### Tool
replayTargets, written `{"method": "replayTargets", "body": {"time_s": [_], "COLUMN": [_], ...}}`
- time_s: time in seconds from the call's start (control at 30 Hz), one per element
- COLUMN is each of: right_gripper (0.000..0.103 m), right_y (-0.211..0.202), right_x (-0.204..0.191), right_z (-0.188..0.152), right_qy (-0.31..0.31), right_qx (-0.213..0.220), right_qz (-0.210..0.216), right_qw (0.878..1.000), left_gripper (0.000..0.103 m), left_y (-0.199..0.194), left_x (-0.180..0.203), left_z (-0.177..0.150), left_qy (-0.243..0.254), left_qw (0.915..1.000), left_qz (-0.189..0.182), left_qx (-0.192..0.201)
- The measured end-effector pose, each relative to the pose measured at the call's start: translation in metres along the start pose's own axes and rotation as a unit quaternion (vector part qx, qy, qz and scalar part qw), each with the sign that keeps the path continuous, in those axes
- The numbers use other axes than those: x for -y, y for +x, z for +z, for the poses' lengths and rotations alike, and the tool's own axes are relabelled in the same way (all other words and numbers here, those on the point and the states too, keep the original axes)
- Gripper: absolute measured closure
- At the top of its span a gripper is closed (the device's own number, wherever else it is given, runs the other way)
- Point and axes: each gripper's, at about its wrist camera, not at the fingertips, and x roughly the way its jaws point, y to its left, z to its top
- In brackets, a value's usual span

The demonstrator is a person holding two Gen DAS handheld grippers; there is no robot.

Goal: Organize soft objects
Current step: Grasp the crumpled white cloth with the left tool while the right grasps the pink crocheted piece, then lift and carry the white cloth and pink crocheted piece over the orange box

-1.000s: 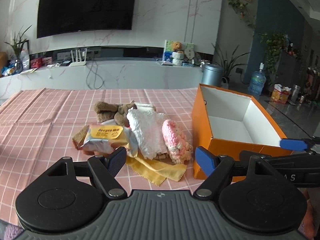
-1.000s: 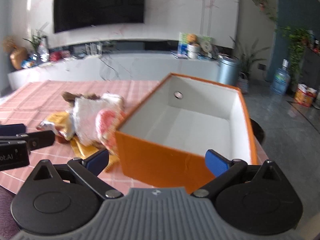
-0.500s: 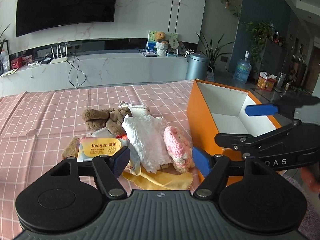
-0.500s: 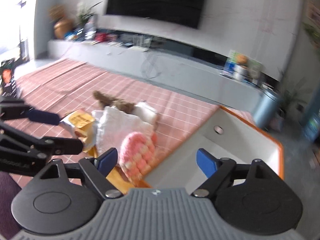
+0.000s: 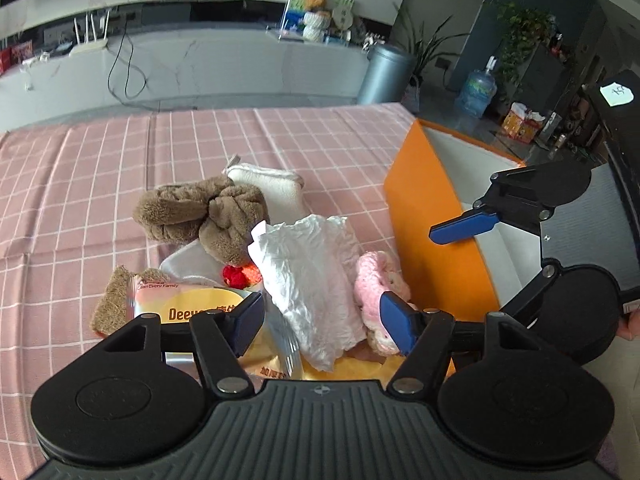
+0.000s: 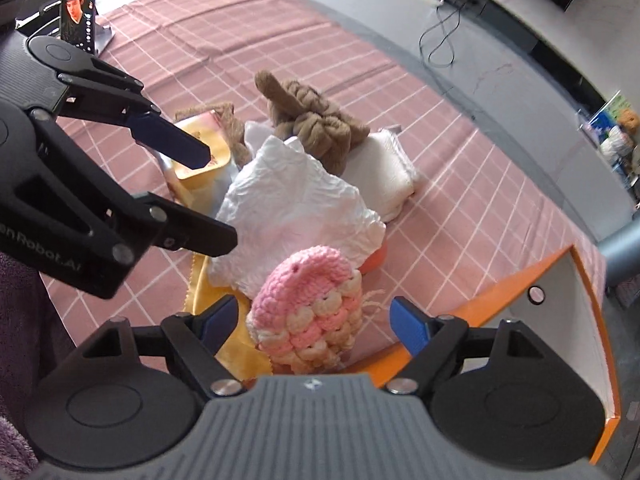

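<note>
A heap of soft things lies on the pink checked tablecloth (image 5: 80,184): a brown plush knot (image 5: 200,216), a folded white cloth (image 5: 272,188), a crumpled white sheet (image 5: 312,272), a pink crochet piece (image 6: 312,312), a yellow wipes packet (image 5: 192,304) and a yellow cloth (image 6: 236,348). The orange box (image 5: 432,240) stands open to the right of the heap. My left gripper (image 5: 322,318) hovers over the crumpled sheet with its jaws closing, pads not touching it. My right gripper (image 6: 314,318) straddles the pink crochet piece, open, with a gap on both sides.
A brown scrub pad (image 5: 112,300) and a small red thing (image 5: 234,276) sit at the heap's left. A phone on a stand (image 6: 78,12) stands at the table's far corner. Beyond the table are a grey bin (image 5: 384,76) and a water bottle (image 5: 476,88).
Both grippers tilted down and moved in over the heap. The right one swung from the orange box to the pink crochet piece. Both pairs of jaws narrowed a little.
</note>
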Motion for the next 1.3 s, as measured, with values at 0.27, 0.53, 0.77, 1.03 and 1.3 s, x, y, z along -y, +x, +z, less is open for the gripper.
{"method": "replayTargets", "body": {"time_s": [0.27, 0.53, 0.77, 1.03, 1.3], "right_gripper": [0.023, 0.042, 0.074, 0.086, 0.086], "right_y": [0.027, 0.039, 0.037, -0.003, -0.060], "right_x": [0.011, 0.012, 0.009, 0.017, 0.022], "right_z": [0.016, 0.015, 0.012, 0.008, 0.006], "right_qy": [-0.011, 0.004, 0.009, 0.033, 0.050], "right_qx": [-0.037, -0.045, -0.035, 0.016, 0.079], "right_qz": [0.024, 0.038, 0.038, 0.015, -0.018], "right_qw": [0.999, 0.998, 0.999, 0.999, 0.995], "left_gripper": [0.025, 0.058, 0.090, 0.091, 0.092], "left_y": [0.026, 0.036, 0.029, 0.000, -0.037], "left_x": [-0.005, 0.005, 0.013, 0.023, 0.038], "left_z": [0.011, 0.013, 0.006, 0.003, 0.008], "left_qy": [0.000, 0.028, 0.045, 0.042, 0.048], "left_qw": [0.9998, 0.9993, 0.9982, 0.9958, 0.9891], "left_qz": [0.003, 0.018, 0.036, 0.051, 0.086], "left_qx": [-0.022, -0.018, 0.013, 0.062, 0.110]}}
